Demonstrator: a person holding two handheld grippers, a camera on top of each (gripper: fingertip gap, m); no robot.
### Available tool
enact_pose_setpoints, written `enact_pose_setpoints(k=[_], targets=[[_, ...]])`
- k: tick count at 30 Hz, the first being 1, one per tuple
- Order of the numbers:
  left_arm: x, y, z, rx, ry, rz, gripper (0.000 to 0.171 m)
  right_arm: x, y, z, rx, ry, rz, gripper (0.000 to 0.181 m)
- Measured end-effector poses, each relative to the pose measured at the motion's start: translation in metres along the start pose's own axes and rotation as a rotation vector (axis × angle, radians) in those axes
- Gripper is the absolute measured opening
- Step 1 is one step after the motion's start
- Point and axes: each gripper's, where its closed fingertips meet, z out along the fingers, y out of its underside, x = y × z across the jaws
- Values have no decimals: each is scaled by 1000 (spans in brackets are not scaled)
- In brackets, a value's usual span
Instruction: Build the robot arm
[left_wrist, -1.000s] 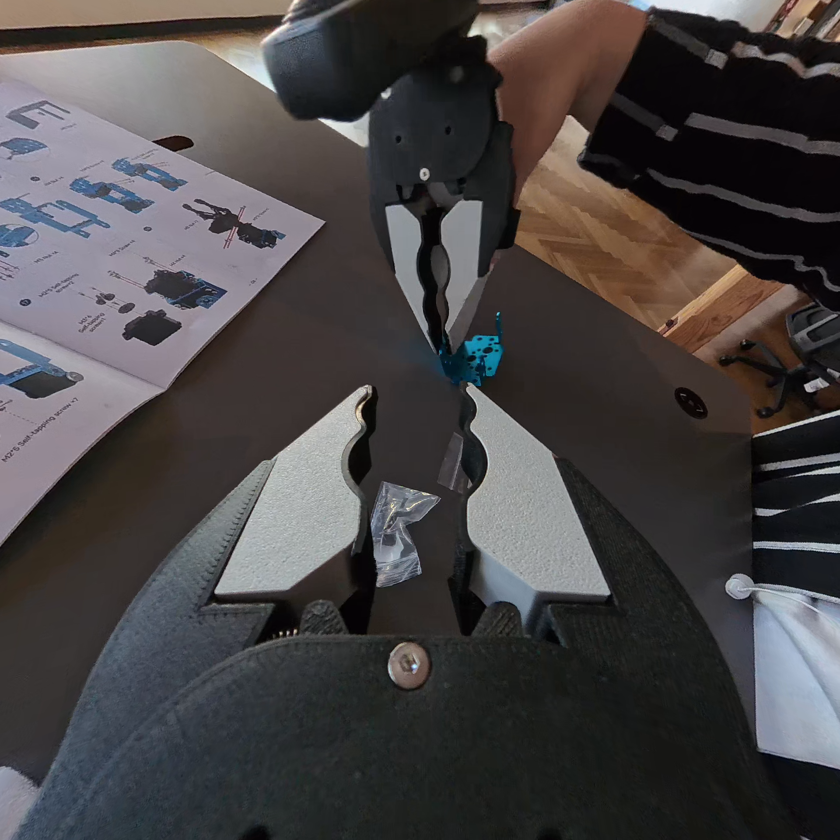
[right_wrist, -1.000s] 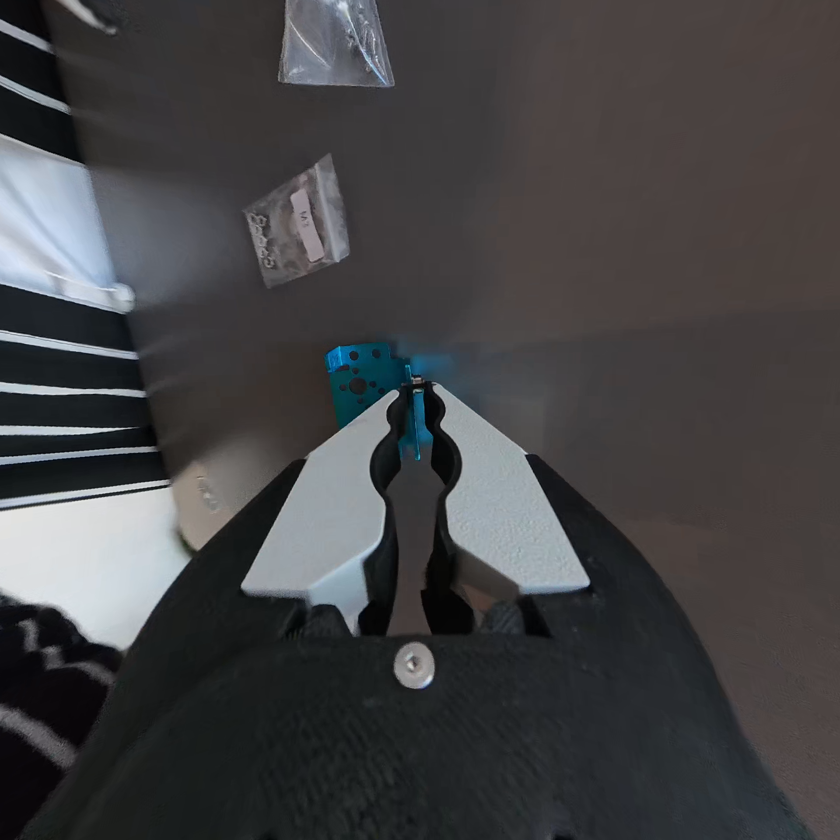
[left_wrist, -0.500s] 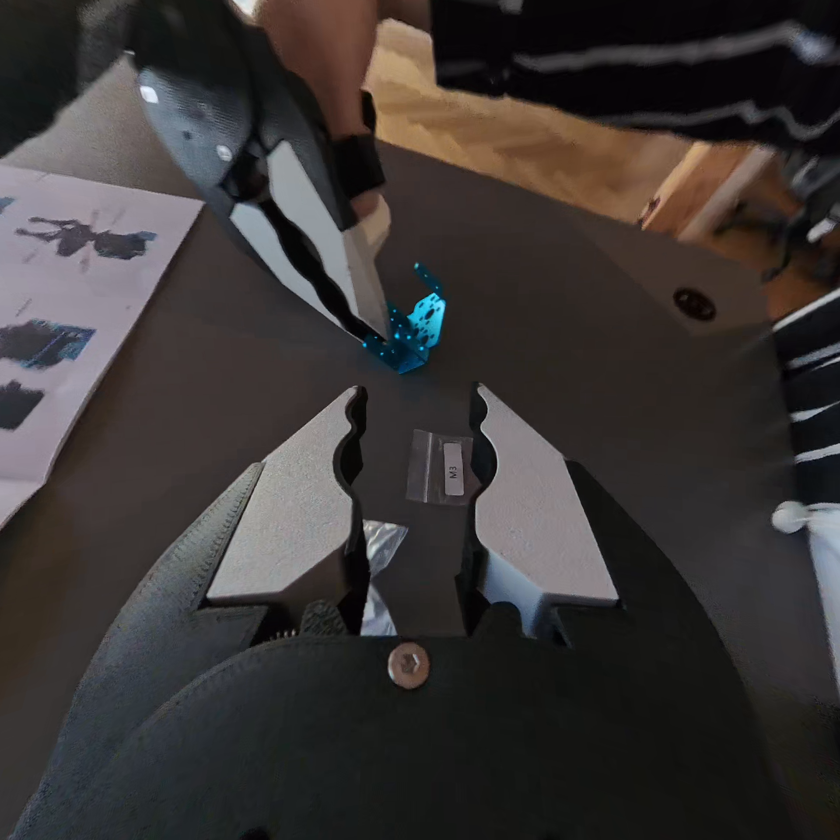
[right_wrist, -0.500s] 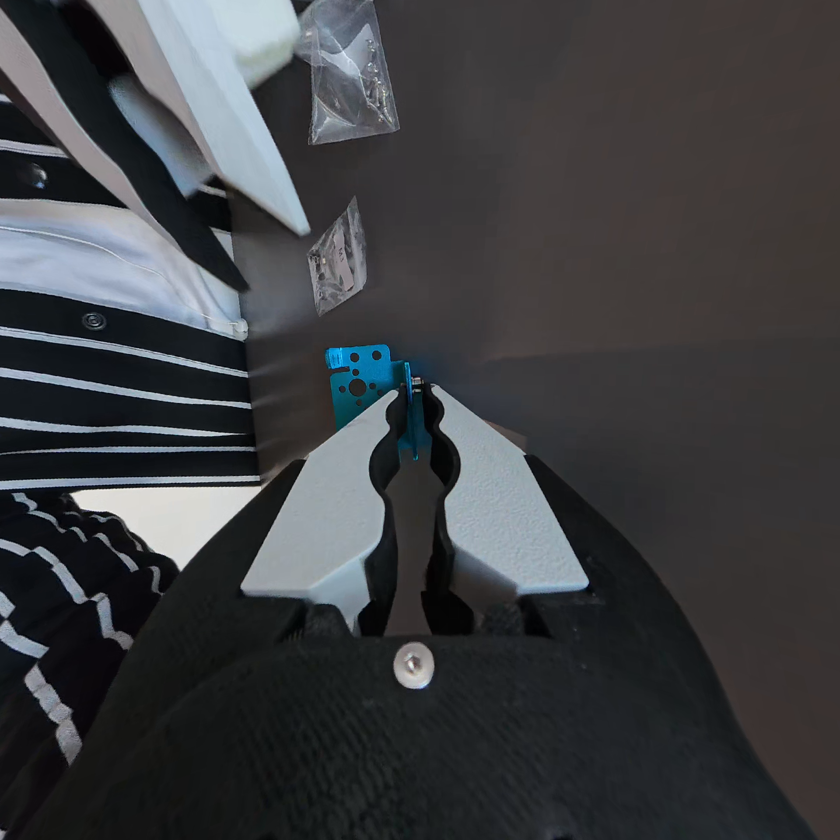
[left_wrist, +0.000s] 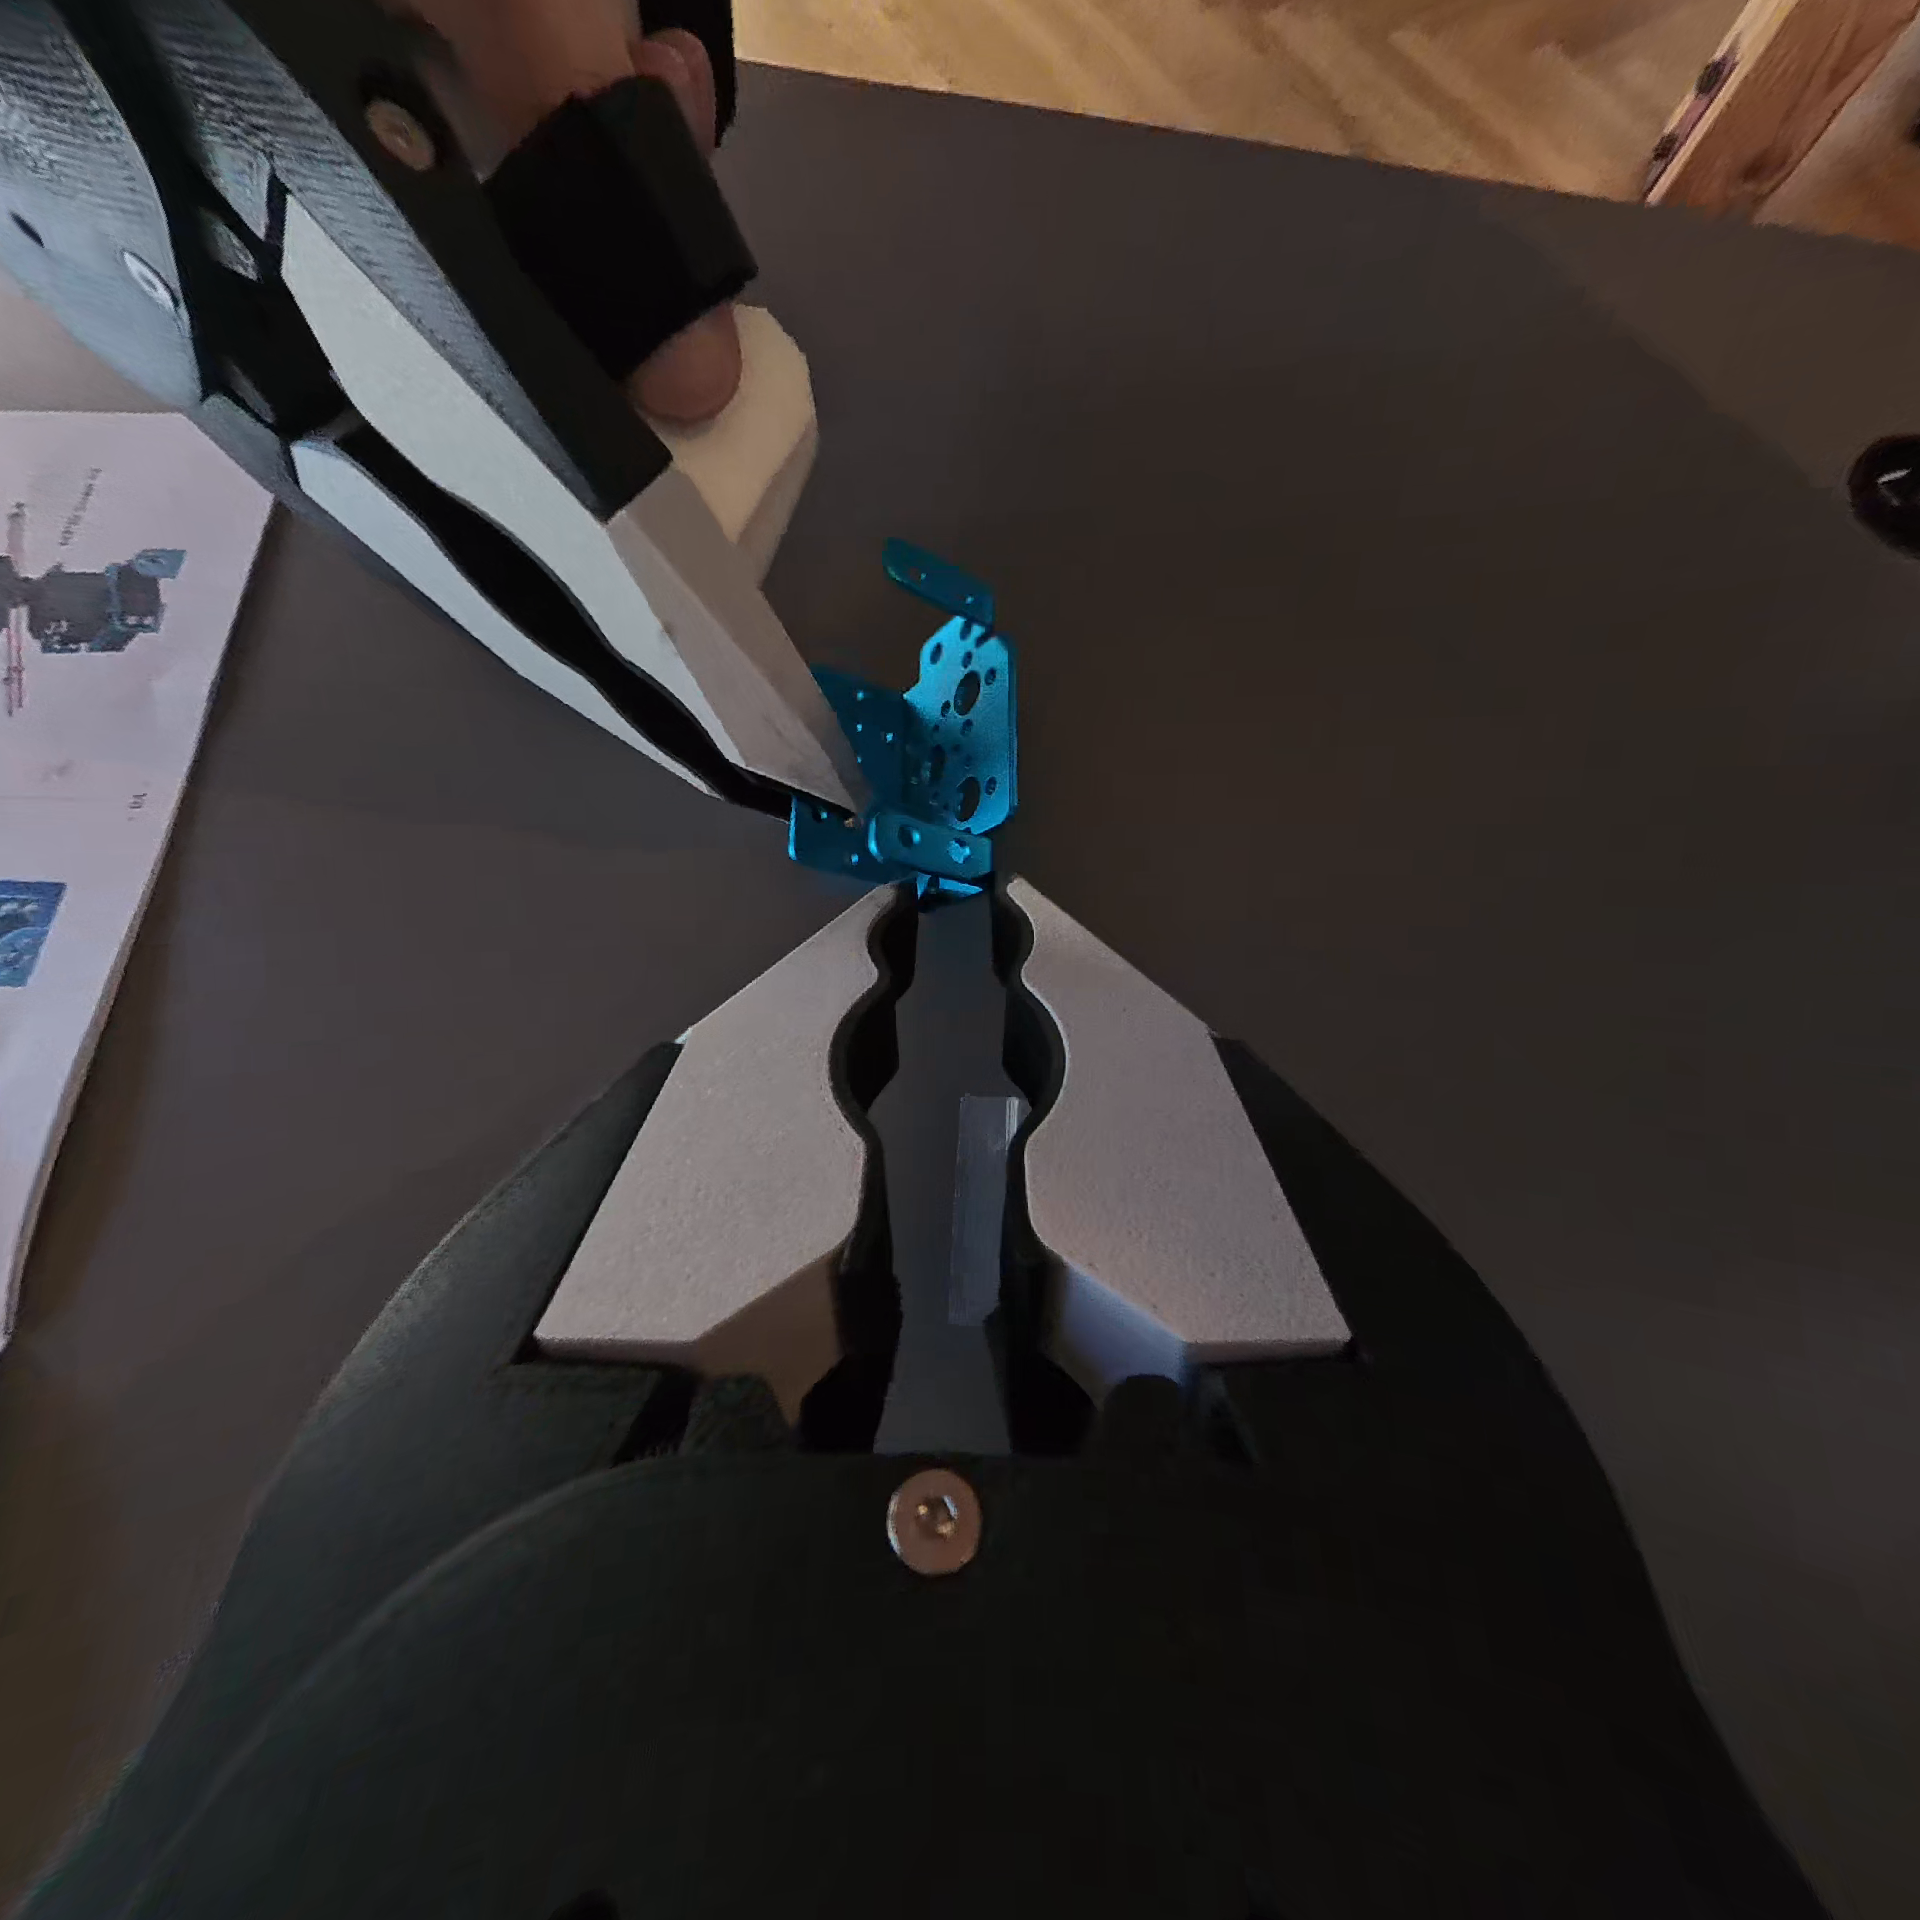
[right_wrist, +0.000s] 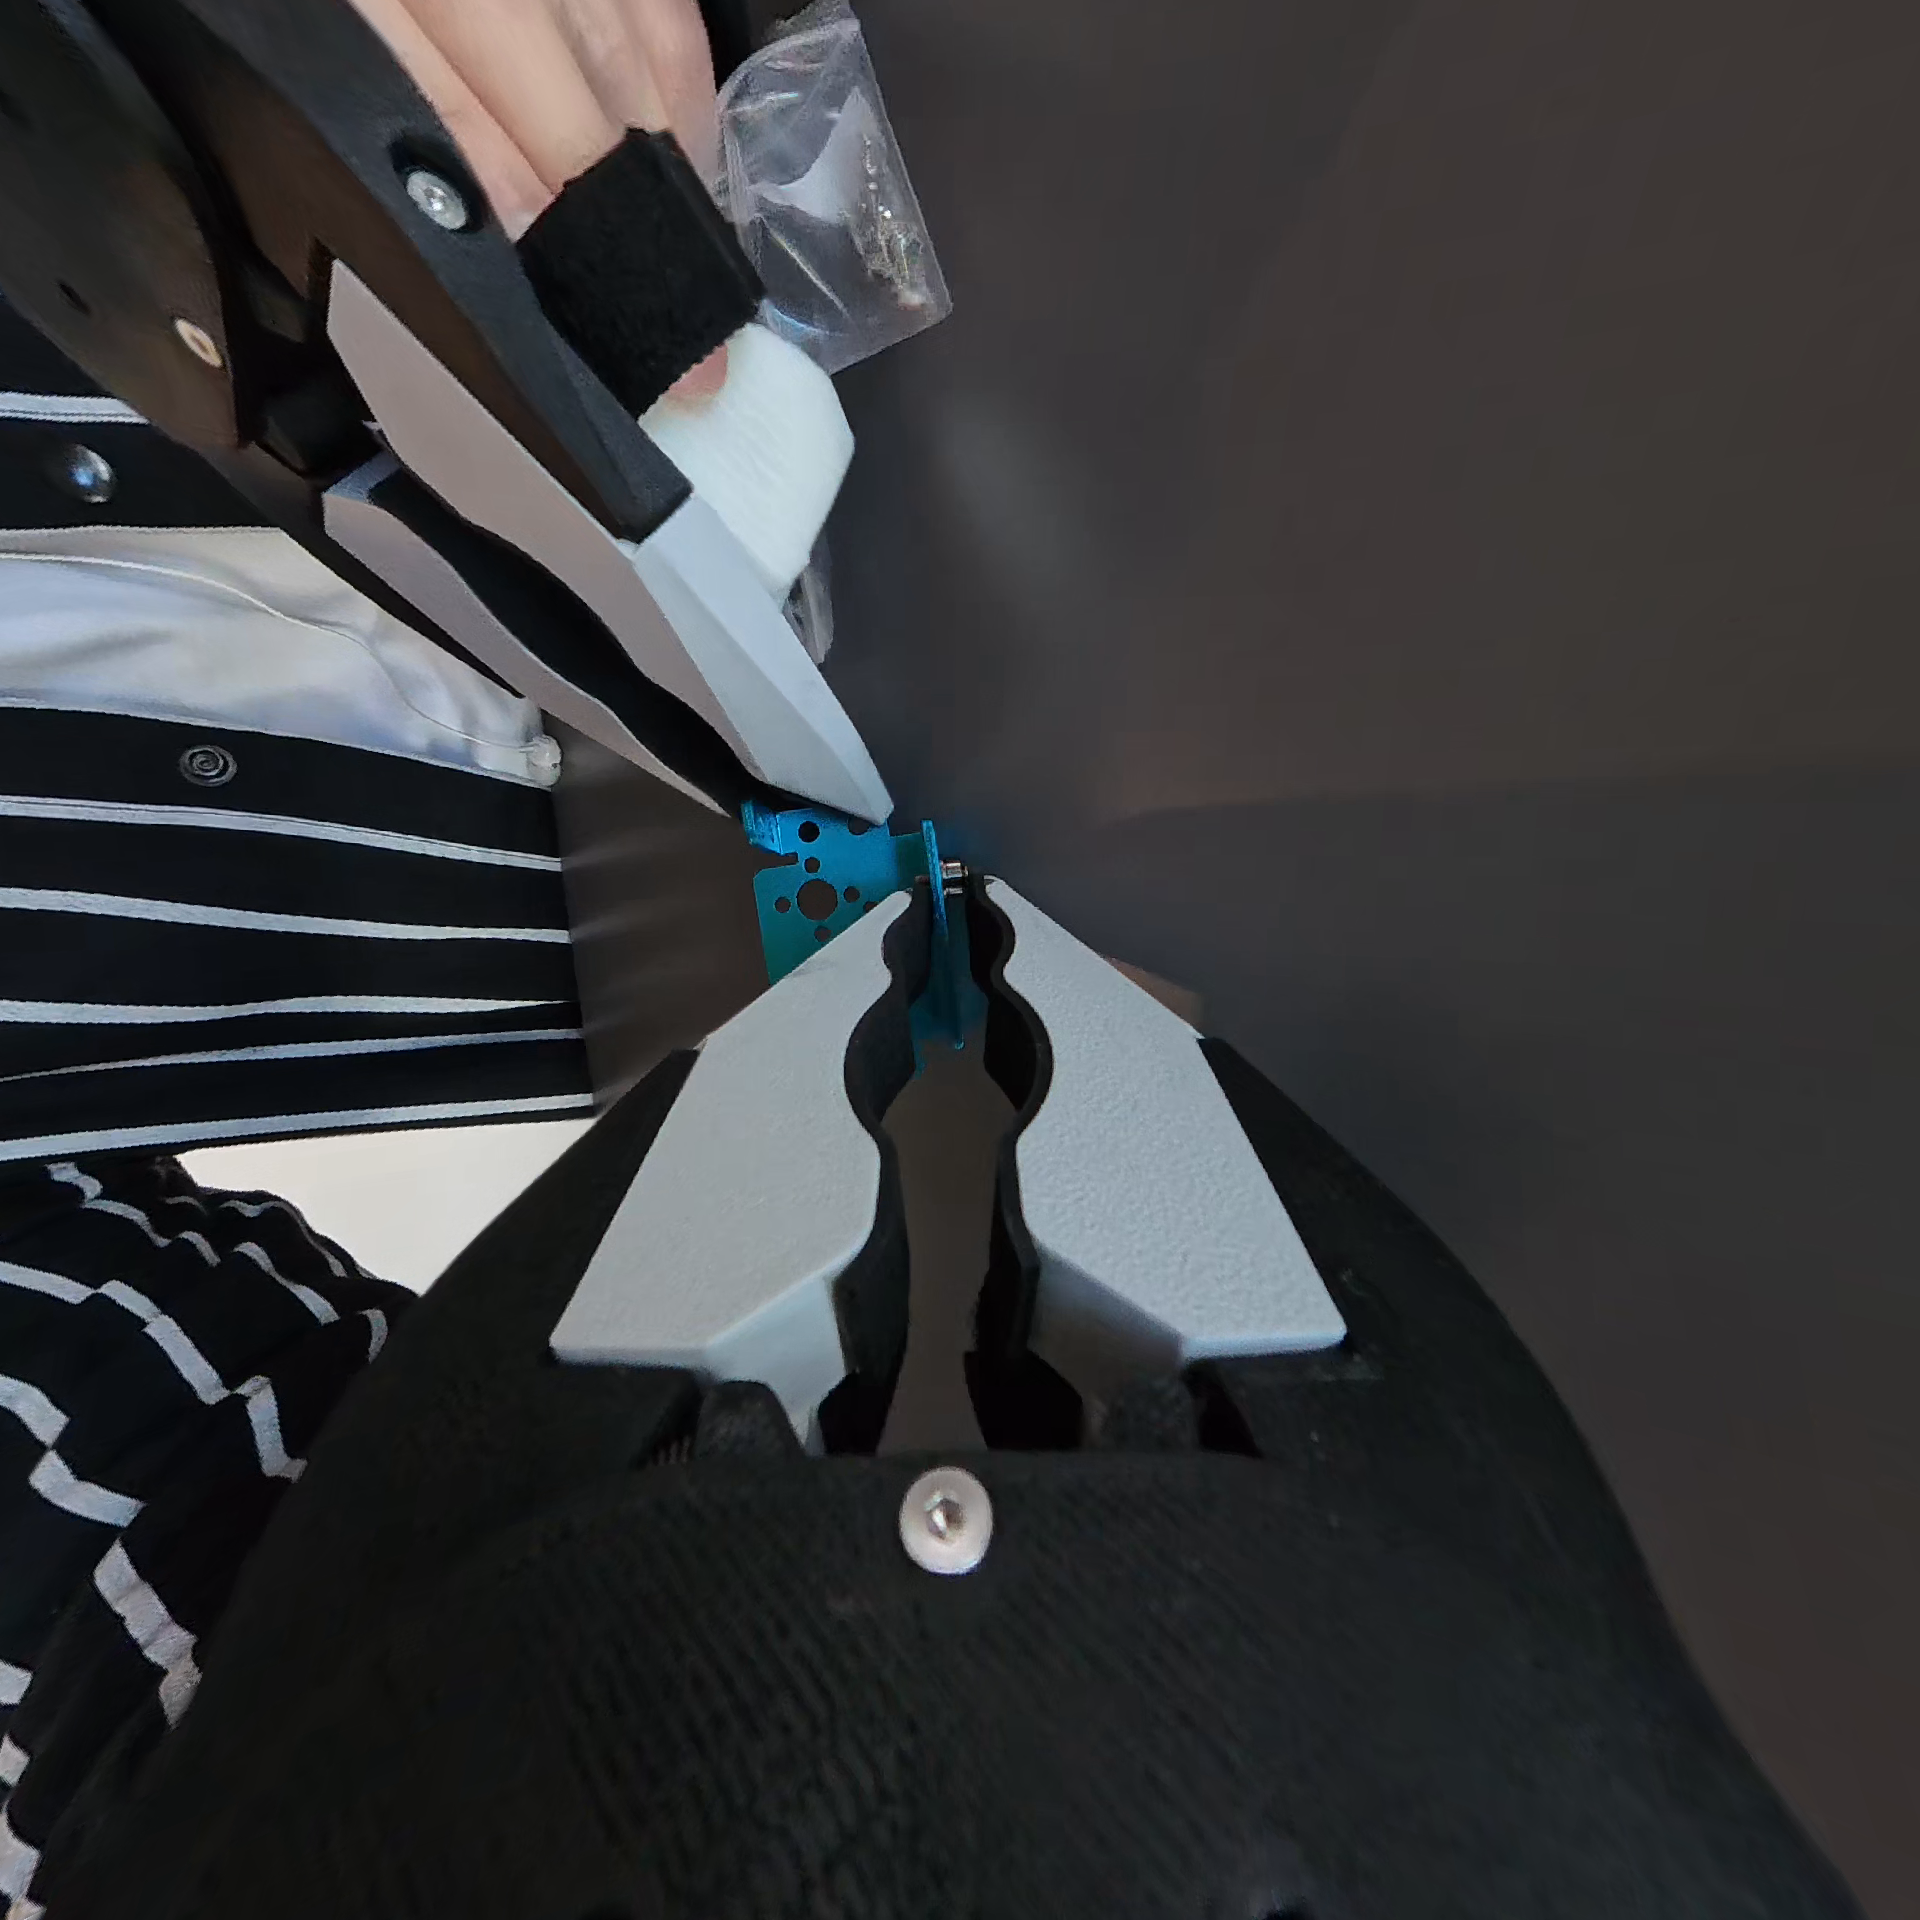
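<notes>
R gripper (right_wrist: 940, 894): we had it pinching the blue bracket (right_wrist: 821, 894) by its flange.
L gripper (left_wrist: 948, 891): tips narrowed at bracket's edge; gripping or not, we couldn't tell.

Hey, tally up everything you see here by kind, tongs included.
Tongs: 2, left tongs and right tongs
Blue metal bracket: 1
Clear plastic bags: 2
Printed instruction sheet: 1
Total: 6
</notes>
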Motion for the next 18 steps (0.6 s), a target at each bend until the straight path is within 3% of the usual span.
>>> enact_pose_setpoints(k=[6, 18], targets=[[2, -2, -1, 46, 105, -126, 11, 0, -1, 0, -16, 52, -39, 5], [1, -2, -1, 60, 125, -162, 12, 4, -4, -5, -3, 116, -152, 10]])
